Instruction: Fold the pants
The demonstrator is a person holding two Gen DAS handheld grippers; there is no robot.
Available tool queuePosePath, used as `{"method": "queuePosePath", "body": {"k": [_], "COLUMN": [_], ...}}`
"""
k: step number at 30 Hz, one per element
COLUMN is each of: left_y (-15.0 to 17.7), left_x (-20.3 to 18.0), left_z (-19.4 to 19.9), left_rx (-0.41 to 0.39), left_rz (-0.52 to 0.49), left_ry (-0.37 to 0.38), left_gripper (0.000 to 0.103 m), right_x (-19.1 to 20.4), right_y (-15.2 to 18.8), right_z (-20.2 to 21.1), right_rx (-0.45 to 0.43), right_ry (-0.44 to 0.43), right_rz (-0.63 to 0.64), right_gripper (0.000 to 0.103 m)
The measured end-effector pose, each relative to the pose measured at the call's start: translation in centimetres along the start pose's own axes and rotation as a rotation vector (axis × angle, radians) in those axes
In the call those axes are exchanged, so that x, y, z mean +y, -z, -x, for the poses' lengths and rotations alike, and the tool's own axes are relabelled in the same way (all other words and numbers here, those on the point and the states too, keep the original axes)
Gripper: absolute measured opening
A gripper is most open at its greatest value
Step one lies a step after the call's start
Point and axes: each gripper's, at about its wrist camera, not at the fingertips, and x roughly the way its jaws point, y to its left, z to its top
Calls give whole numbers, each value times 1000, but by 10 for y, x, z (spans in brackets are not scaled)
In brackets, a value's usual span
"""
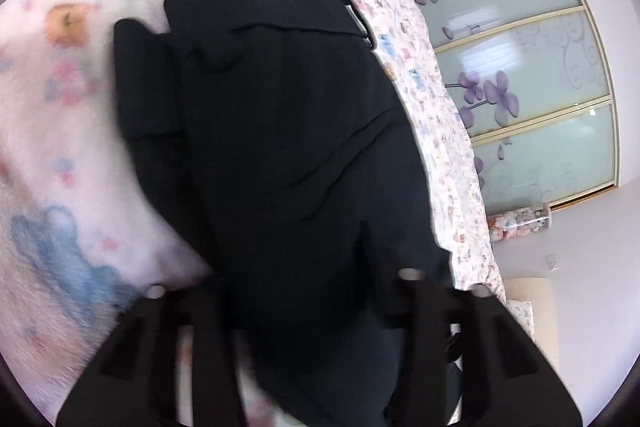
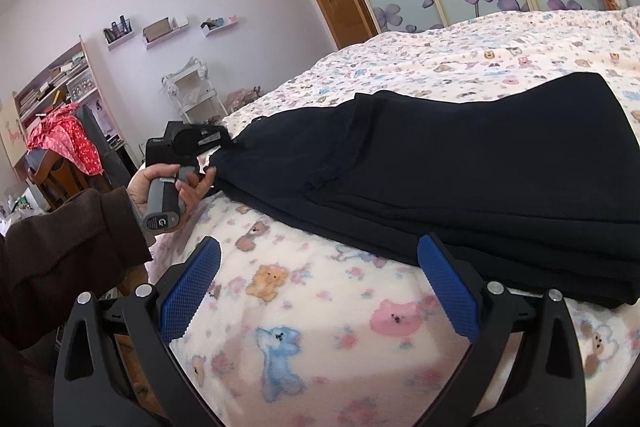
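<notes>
Now | left hand-held gripper [image 1: 304,307] buried in pants [image 1: 280,131], grip unclear | right hand-held gripper [image 2: 320,291] released

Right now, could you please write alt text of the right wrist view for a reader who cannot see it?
Folded black pants lie on a bed blanket printed with cartoon animals. The right gripper hovers open in front of the pants, its blue pads holding nothing. At the left, a hand holds the left gripper at the far end of the pants.
</notes>
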Motion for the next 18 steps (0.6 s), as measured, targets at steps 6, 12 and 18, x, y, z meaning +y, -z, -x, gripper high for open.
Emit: {"method": "queuePosePath", "body": {"k": [6,12,18], "left_y": [5,18,46], "left_x": [-35,-74,-138], "left_z": [12,23,38], "left_rx": [-76,-149,-246], "left_rz": [-158,-315,-559], "left_ry": [-85,-215,-220], "left_gripper": [23,20,16], "right_x": [-2,-9,-30], "right_y": [-3,-7,-12], "right_z": [4,14,32], "right_rx": [-28,-85,-179], "right_ry": [1,9,36], "right_rz": [-7,-31,-131], "right_gripper": [101,101,101]}}
